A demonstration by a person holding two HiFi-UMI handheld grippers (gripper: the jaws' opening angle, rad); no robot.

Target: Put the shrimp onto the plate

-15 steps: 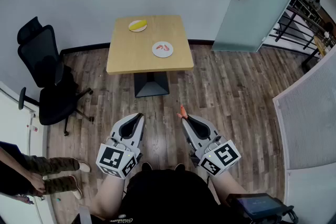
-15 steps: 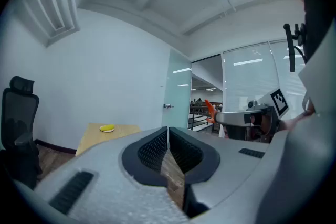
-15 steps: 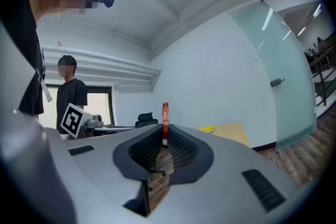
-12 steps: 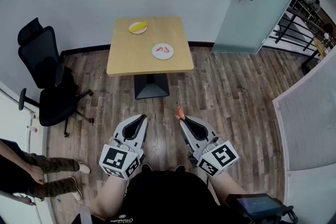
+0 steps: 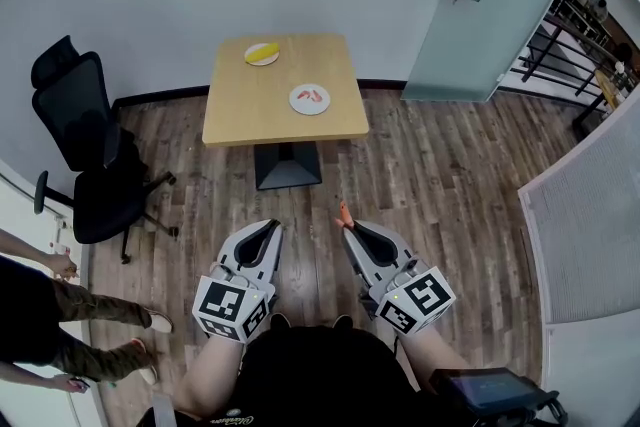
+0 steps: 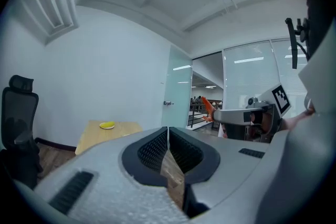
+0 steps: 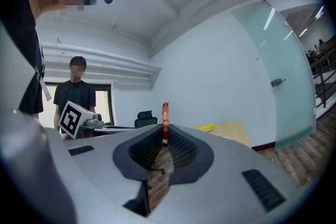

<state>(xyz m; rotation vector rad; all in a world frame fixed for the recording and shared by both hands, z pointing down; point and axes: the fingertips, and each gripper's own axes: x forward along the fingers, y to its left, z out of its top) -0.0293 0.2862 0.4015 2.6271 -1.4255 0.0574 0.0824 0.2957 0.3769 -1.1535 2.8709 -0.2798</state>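
While both arms are bent and held low in front of the person's body, the two claws point toward 12 o'clock, side by side and a little apart, above the wood floor [image 5: 330, 185]. The right gripper [image 5: 346, 221] is clenched on the shrimp [image 5: 344, 213], a small orange-red thing that pokes out past the very tips of its jaws. In the right gripper view the shrimp stands straight up between the dark ridged pads [image 7: 181, 148]. The left gripper [image 5: 268, 226] has its jaws pressed together with nothing in them, and only a thin line shows between them in the left gripper view. Each claw has its marker cube at the back, close to the person's wrist. At 12 o'clock, well apart from both claws, stands a square wooden table [image 5: 250, 105], and a stretch of floor lies between the claws and its near edge. A white plate [image 5: 297, 100] with small red bits on it sits on the right half of the table, not far from the near edge. A second plate [image 5: 262, 60] with something yellow on it sits by the far edge, more to the left. A black chair [image 5: 85, 150] stands at 10 o'clock beside the table. A glass door [image 5: 490, 5] is at 1 o'clock, and a grey curved wall [image 5: 590, 235] closes in the right side at 3 o'clock. Another person [image 5: 40, 315] stands at 8 o'clock by the left edge.
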